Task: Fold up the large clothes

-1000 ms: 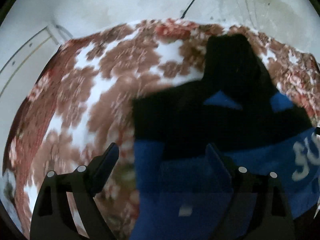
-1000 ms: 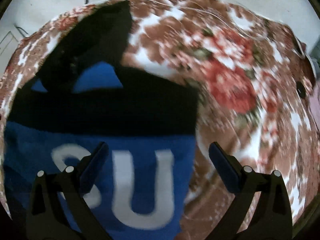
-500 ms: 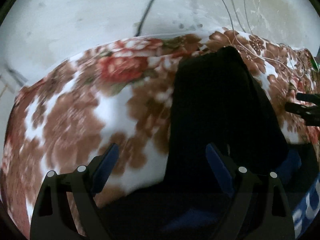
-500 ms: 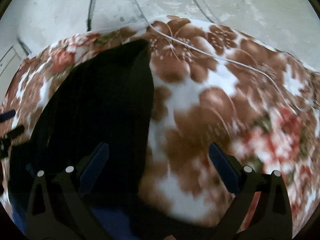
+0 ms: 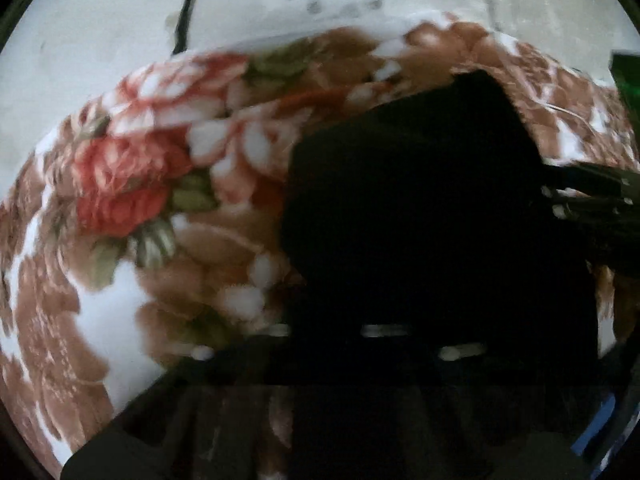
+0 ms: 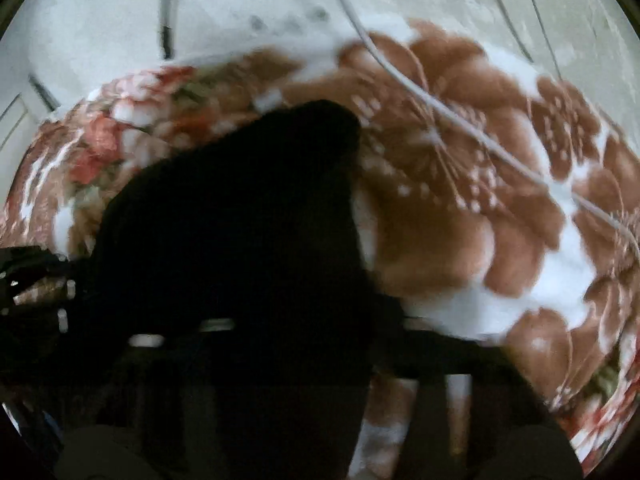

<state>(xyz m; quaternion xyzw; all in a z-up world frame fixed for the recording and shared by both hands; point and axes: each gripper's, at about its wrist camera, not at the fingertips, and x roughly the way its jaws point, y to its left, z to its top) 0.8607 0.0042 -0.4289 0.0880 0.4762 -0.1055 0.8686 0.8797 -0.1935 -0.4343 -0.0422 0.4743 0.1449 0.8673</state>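
Observation:
A dark hooded garment lies on a floral blanket (image 5: pixel 140 200). Only its black hood (image 5: pixel 420 200) and a sliver of blue body (image 5: pixel 596 424) show in the left wrist view. My left gripper (image 5: pixel 340 320) is low at the hood's left edge, jaws shut together with black cloth between them. In the right wrist view the black hood (image 6: pixel 240 220) fills the left half. My right gripper (image 6: pixel 312 320) sits at the hood's right edge, its jaws closing on the black cloth. Fingertips are lost in the dark. Each gripper appears in the other's view: right gripper (image 5: pixel 592 200), left gripper (image 6: pixel 32 280).
The brown, red and white blanket (image 6: pixel 480 220) spreads past the hood on all sides. A thin white cable (image 6: pixel 440 112) runs across it at the right. Pale floor (image 5: pixel 100 20) with a black cable (image 5: pixel 188 8) lies beyond. A green object (image 5: pixel 626 80) shows at the far right.
Both grippers travelled from the blue lettered body up to the black hood and dropped closer to it. Their jaws went from wide open to closed on the hood's side edges.

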